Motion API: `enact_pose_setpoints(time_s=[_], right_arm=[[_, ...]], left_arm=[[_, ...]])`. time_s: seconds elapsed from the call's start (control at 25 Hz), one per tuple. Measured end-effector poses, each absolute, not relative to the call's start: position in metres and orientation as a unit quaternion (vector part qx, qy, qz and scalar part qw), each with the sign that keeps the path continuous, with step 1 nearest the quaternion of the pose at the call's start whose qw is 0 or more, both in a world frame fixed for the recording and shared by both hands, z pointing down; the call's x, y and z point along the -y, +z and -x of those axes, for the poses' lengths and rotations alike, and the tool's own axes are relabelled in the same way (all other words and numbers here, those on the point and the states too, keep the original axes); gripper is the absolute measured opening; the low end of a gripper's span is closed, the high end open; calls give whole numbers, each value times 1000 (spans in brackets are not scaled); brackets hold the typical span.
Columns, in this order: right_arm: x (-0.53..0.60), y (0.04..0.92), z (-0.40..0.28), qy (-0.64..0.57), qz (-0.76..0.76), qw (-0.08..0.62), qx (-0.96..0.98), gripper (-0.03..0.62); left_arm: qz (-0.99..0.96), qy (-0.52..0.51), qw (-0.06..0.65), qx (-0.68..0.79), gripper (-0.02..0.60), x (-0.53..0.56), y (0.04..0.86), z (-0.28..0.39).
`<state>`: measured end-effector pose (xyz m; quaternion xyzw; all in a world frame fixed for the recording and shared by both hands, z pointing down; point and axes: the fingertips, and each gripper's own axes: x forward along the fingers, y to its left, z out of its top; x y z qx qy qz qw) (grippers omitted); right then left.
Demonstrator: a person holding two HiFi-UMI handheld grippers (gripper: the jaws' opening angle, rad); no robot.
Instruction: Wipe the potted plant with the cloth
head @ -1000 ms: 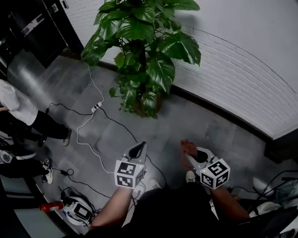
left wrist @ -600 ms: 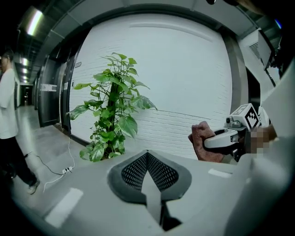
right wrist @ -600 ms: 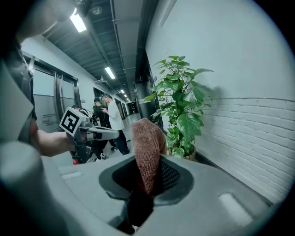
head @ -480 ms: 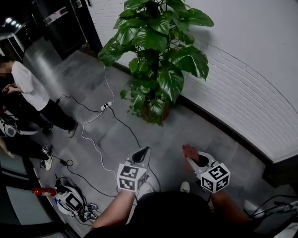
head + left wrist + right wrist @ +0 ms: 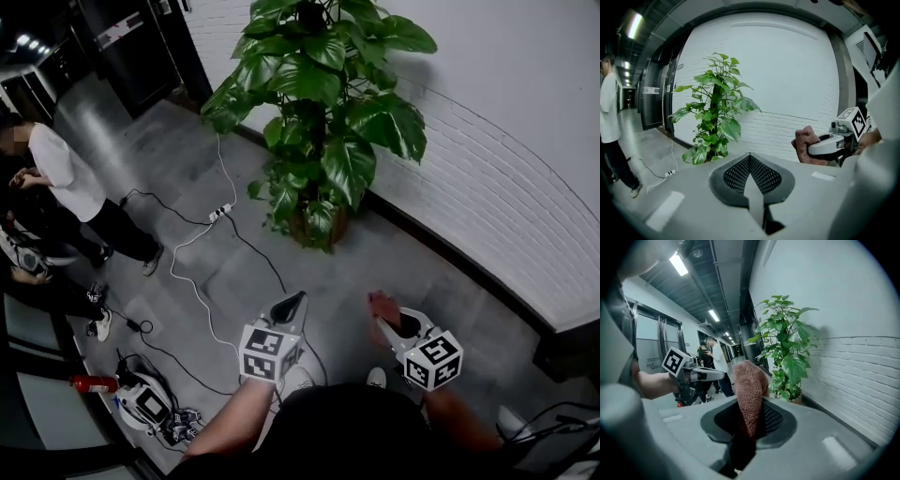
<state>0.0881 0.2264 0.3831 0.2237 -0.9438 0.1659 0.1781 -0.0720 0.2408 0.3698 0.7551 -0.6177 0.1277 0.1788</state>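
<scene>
Head view, left gripper: your left gripper [image 5: 290, 304] sits low and centre, jaws together, nothing in them.
Head view, right gripper: your right gripper [image 5: 384, 317] is just to its right, clamped on the cloth [image 5: 379, 302], a reddish-brown wad that stands out past the jaw tips.
Head view, plant: the potted plant [image 5: 323, 103] stands at the edge of the floor [image 5: 412, 262], where it meets the white brick wall [image 5: 506, 178]. It is well ahead of both grippers, and the cloth is well apart from its leaves.
Head view, other: a white cable [image 5: 187, 258] lies on the floor left of the pot. A person in a white top [image 5: 61, 173] stands at the left edge.
Left gripper view, jaws: closed to a seam [image 5: 750, 159], empty.
Left gripper view, plant: ahead and left of the tips [image 5: 715, 112], well apart.
Left gripper view, cloth: at the right [image 5: 804, 144], held in your right gripper [image 5: 829, 145].
Right gripper view, jaws: closed on the cloth [image 5: 749, 392], which rises upright between them.
Right gripper view, plant: ahead, right of the cloth [image 5: 785, 348], by the wall, clear of the cloth.
Right gripper view, left gripper: at the left [image 5: 701, 376], its marker cube showing.
</scene>
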Motion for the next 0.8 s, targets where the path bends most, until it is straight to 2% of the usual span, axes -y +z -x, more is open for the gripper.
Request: enact_pose_setpoints(time_s=[0.28, 0.8], right_arm=[[-223, 389, -86, 169, -230, 181, 941, 64], [-215, 390, -81, 164, -229, 188, 941, 63]], left_arm=[[-757, 133, 198, 608, 17, -243, 373, 71], [-755, 131, 180, 617, 17, -236, 372, 81]])
